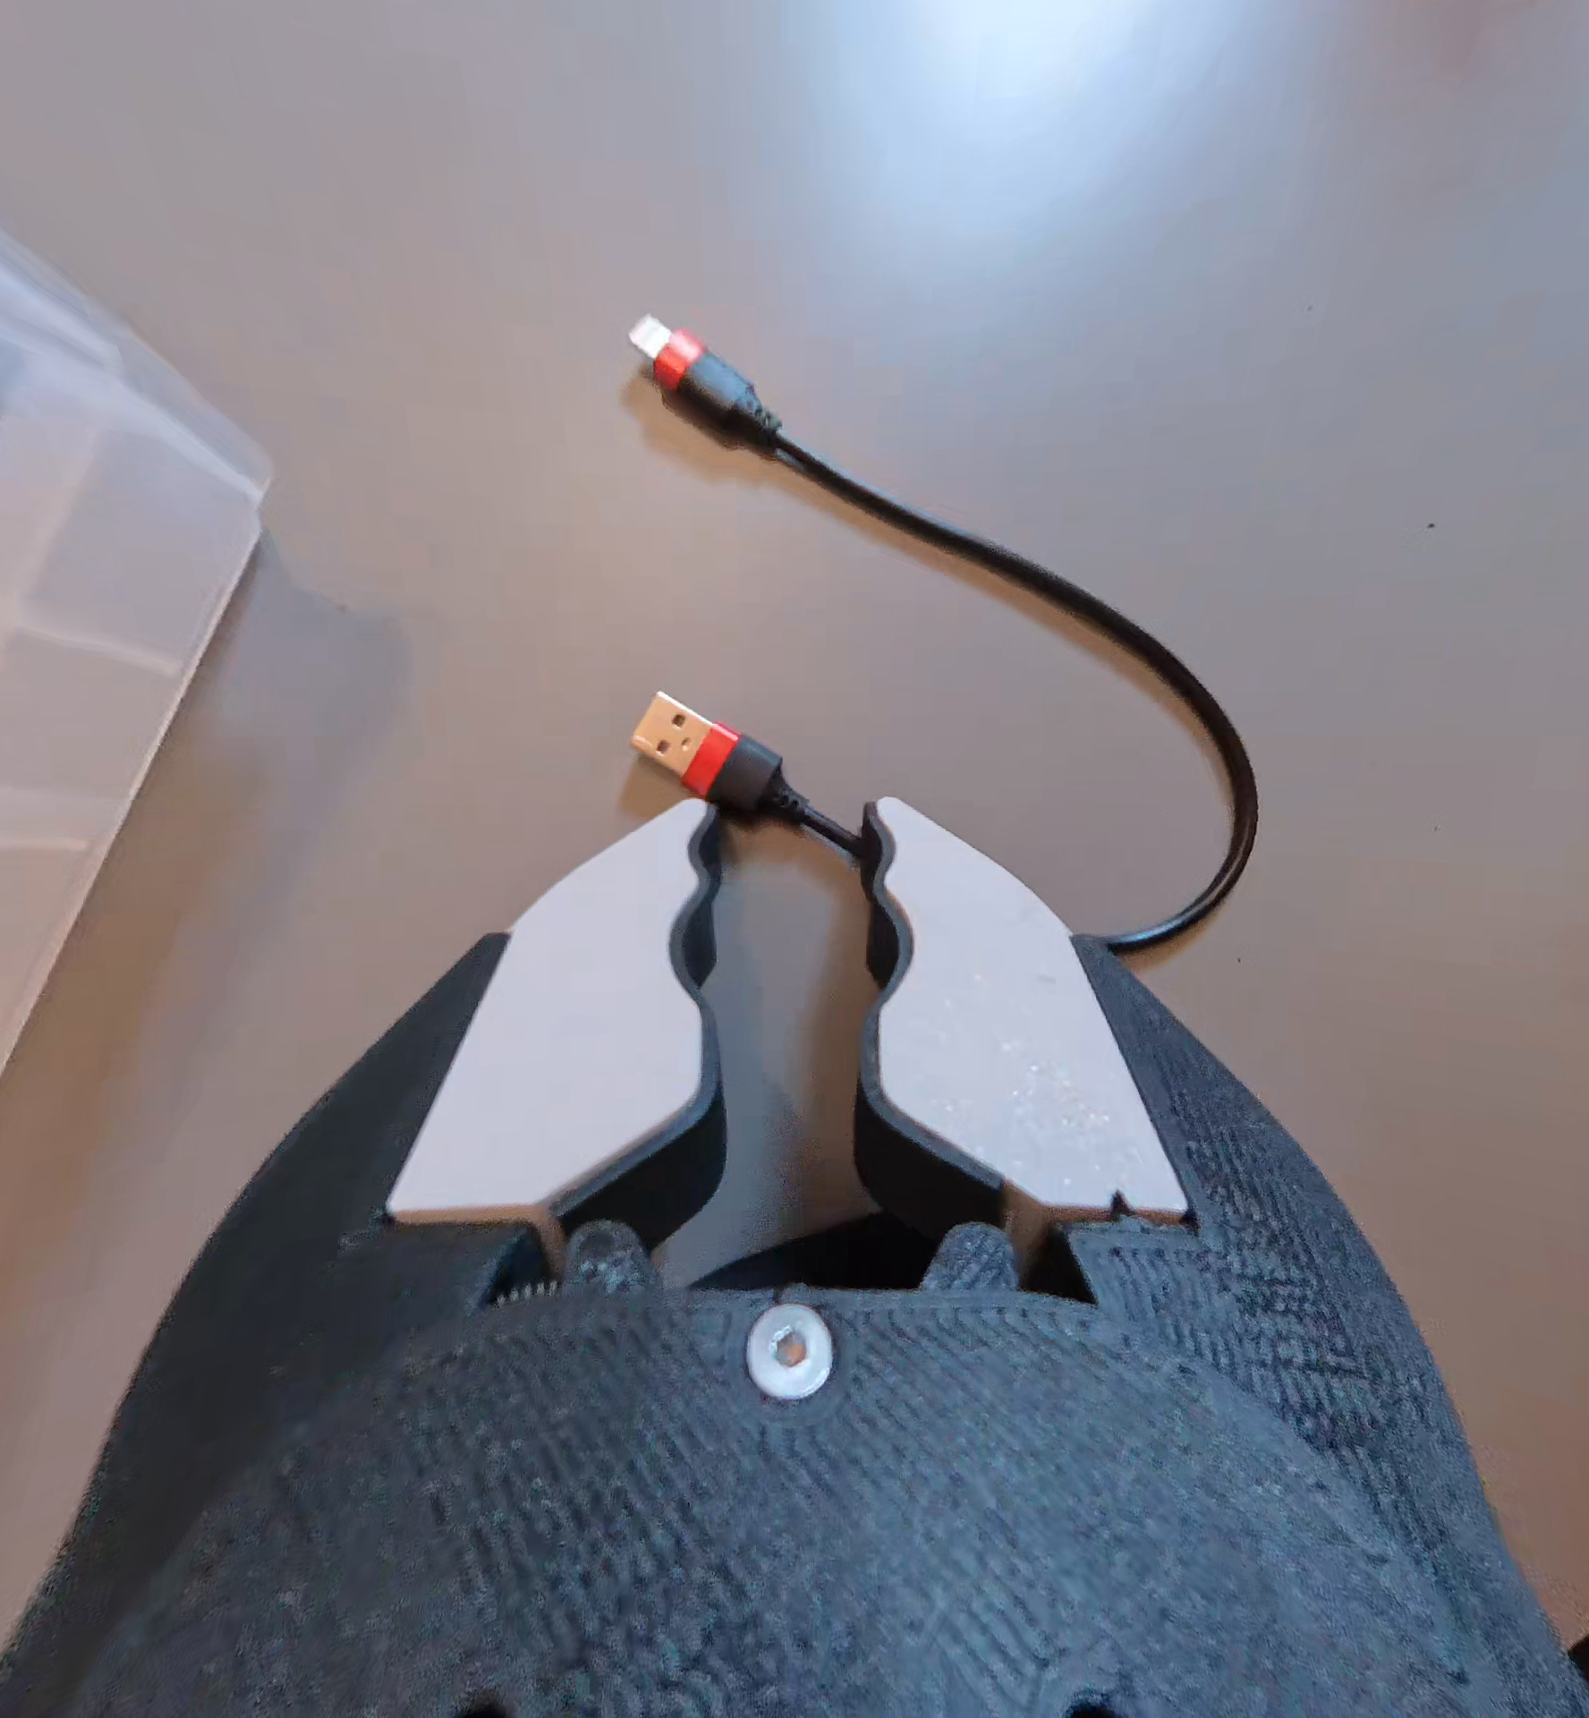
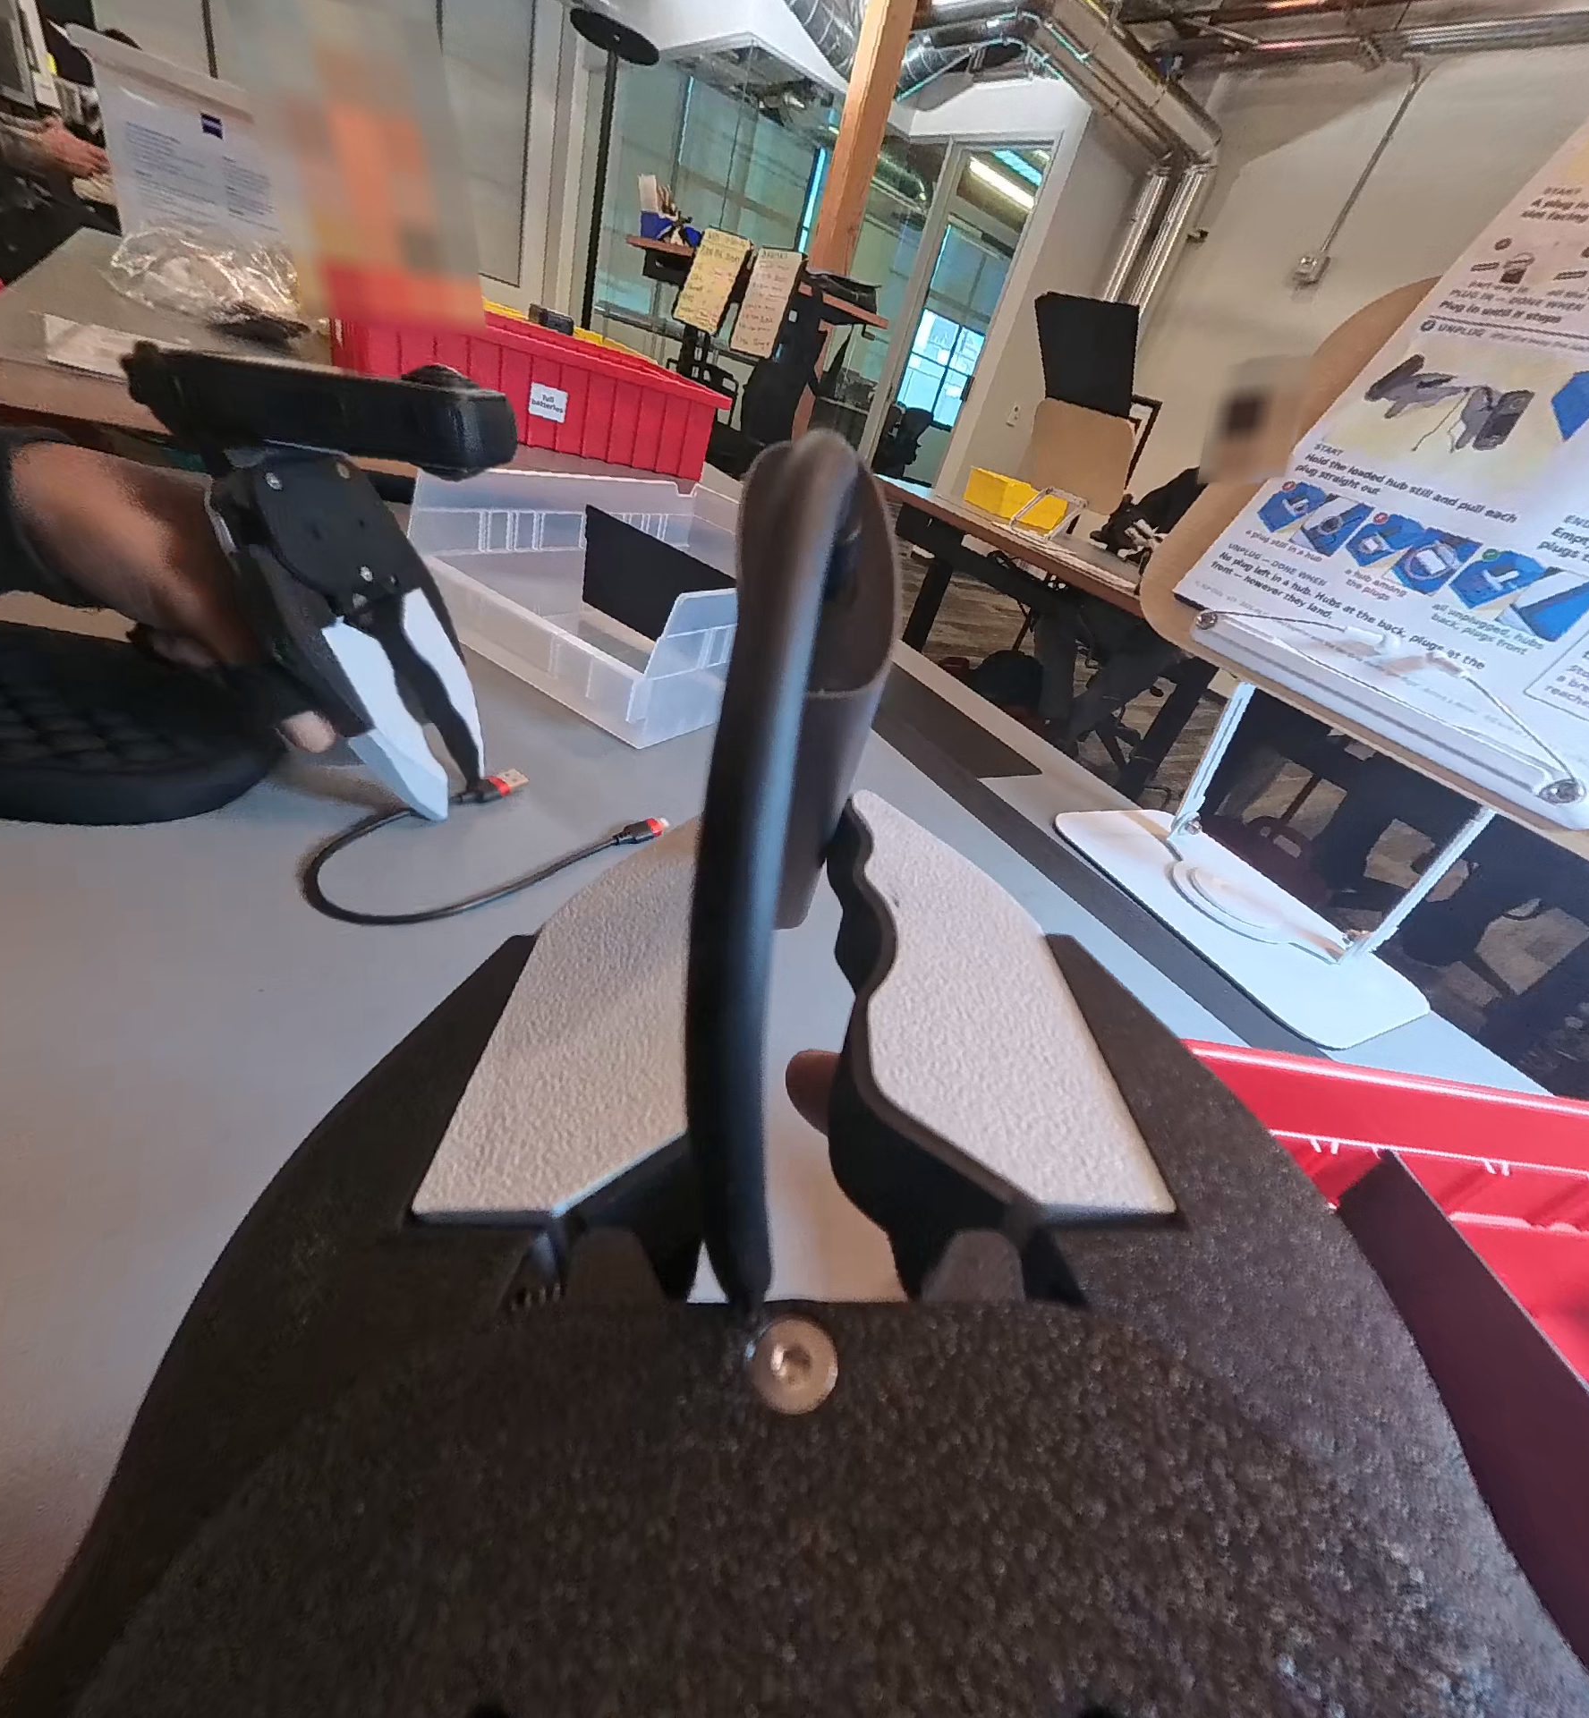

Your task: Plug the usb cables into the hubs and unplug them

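we work on a smooth grey table (image 1: pixel 1144 279) in an open workshop, with desks, bins and a propped instruction sheet (image 2: pixel 1469 483) behind it. nearest to us, the right gripper (image 2: pixel 777 827) is pinching a dark hub (image 2: pixel 819 651) that stands upright between its fingers, the hub's own thick lead looping over the top and down toward the camera; we cannot see its sockets from here. at our left, the left gripper (image 1: pixel 791 813) is down at the table with its fingers spread, the thin part of the black cable (image 1: pixel 1218 744) running between the tips just behind the plug (image 1: pixel 679 739), which lies flat, apart from both fingers, metal end pointing away and to the left. the cable curves out to the right and back round to its small far plug (image 1: pixel 679 358), also red-collared, loose on the table. a clear plastic bin (image 1: pixel 75 558) sits further left. we judge the step in hand to be picking up the big plug, not yet gripped. to do it well we would slide forward so the pads close on the black and red housing rather than the thin cable, squeeze squarely so it does not twist, then lift and line the metal end straight with a socket while the right side holds the hub steady.
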A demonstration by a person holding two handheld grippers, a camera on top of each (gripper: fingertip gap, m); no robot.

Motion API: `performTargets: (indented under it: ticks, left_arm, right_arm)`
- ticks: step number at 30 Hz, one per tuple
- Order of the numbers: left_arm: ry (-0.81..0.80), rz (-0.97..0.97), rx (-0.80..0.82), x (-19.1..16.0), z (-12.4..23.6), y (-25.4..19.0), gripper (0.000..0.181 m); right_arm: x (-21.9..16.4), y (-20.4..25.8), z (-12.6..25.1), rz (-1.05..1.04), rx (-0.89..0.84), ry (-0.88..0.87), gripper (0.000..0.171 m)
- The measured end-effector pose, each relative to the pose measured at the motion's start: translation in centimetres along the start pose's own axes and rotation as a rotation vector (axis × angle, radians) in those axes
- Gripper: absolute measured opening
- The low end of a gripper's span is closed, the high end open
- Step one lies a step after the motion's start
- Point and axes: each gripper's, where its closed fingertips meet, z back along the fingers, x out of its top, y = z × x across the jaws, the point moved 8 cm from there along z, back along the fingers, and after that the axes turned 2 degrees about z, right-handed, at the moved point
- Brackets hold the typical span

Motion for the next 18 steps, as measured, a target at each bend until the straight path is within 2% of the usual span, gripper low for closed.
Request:
performTargets:
  ticks: [1, 4, 9, 10, 12, 14, 18]
  left_arm:
    - [0.010, -0.026, -0.007, 0.4, -0.2, 0.0, 0.025]
    - [0.027, -0.238, -0.087, 2.2, -1.3, -0.4, 0.007]
    - [0.073, -0.865, -0.316, 5.2, -2.9, -3.2, 0.004]
    - [0.104, -0.933, -0.360, 5.5, -3.0, -3.7, 0.004]
    - [0.138, -0.954, -0.349, 6.7, -3.4, -4.2, 0.006]
    - [0.101, -0.895, -0.344, 7.5, -3.6, -4.4, 0.015]
    - [0.044, -0.814, -0.389, 6.8, -3.6, -4.6, 0.024]
  right_arm:
    - [0.0, 0.0, 0.0, 0.003, 0.000, 0.000, 0.017]
    - [0.1, 0.0, 0.0, 0.002, 0.002, -0.002, 0.017]
    - [-0.2, 0.1, -0.1, -0.007, 0.005, 0.001, 0.017]
    - [-0.3, 0.1, -0.1, -0.008, 0.003, 0.005, 0.017]
    - [-0.4, 0.1, -0.2, -0.005, 0.001, 0.012, 0.018]
    - [-0.6, 0.1, -0.2, 0.002, 0.000, 0.017, 0.018]
    - [-1.0, 0.1, -0.3, 0.011, 0.019, 0.027, 0.017]
